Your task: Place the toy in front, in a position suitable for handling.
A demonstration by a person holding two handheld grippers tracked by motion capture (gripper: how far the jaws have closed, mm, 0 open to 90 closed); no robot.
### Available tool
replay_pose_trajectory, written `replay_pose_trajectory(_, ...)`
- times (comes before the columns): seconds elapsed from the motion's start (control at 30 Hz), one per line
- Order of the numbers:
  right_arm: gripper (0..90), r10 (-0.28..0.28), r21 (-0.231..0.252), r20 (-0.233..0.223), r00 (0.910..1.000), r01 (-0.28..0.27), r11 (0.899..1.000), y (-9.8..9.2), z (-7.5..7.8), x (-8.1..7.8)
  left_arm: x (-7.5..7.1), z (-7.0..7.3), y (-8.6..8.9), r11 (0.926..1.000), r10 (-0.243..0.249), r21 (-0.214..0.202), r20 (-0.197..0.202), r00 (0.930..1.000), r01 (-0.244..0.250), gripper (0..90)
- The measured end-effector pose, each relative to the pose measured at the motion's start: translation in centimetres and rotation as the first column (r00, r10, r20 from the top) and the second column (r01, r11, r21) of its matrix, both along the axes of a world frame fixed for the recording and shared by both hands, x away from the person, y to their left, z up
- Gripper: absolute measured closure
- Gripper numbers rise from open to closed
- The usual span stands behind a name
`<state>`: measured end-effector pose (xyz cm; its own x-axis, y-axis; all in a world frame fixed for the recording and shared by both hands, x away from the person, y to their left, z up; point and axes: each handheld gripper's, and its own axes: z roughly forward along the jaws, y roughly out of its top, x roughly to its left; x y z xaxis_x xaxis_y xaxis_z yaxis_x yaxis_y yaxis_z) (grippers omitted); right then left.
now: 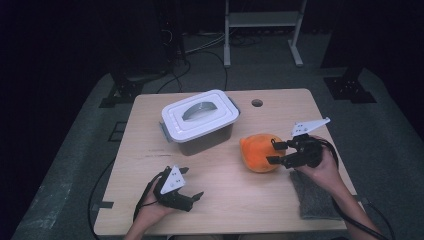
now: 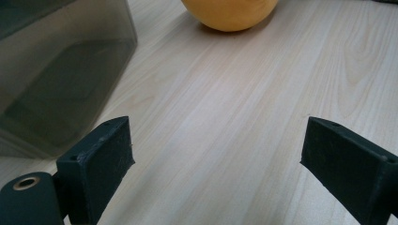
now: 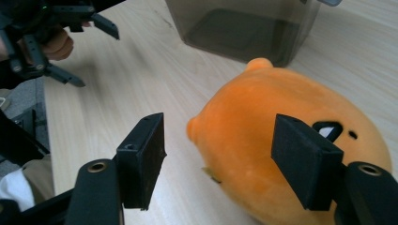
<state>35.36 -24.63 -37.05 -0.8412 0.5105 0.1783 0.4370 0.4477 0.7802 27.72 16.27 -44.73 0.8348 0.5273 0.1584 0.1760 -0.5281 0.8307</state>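
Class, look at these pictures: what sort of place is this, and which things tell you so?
Probably a recording studio or lab: black curtains surround one pale wooden table, cables trail across the grey floor, and hand-held black tongs reach for a round orange plush toy.

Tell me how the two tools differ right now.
The right tool sits at the orange plush, its jaws open around one side of it; the left tool has only bare table between its jaws. The right tool is farther up the table, near the grey cloth; the left tool is at the near edge. Both are open.
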Motion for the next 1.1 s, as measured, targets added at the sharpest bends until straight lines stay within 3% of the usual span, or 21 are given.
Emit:
replay_pose_trajectory(0.57,36.4,-0.033,-0.043,0.005,0.9994,0.034,0.999,2.2,-0.7,4.0,-0.1,0.0,-0.1,0.9999,-0.013,-0.003,0.001,0.9999,0.013,8.6)
replay_pose_trajectory(0.8,38.0,-0.072,-0.047,0.043,0.9964,0.074,0.996,2.4,-1.0,4.4,-0.1,0.0,-0.1,0.9999,-0.014,-0.007,0.0,0.9999,0.014,8.6)
replay_pose_trajectory(1.1,38.0,-0.081,-0.055,0.039,0.996,0.083,0.995,2.1,-1.7,4.7,-0.1,-0.1,-0.1,0.9999,-0.016,0.003,-0.004,0.9999,0.016,8.6)
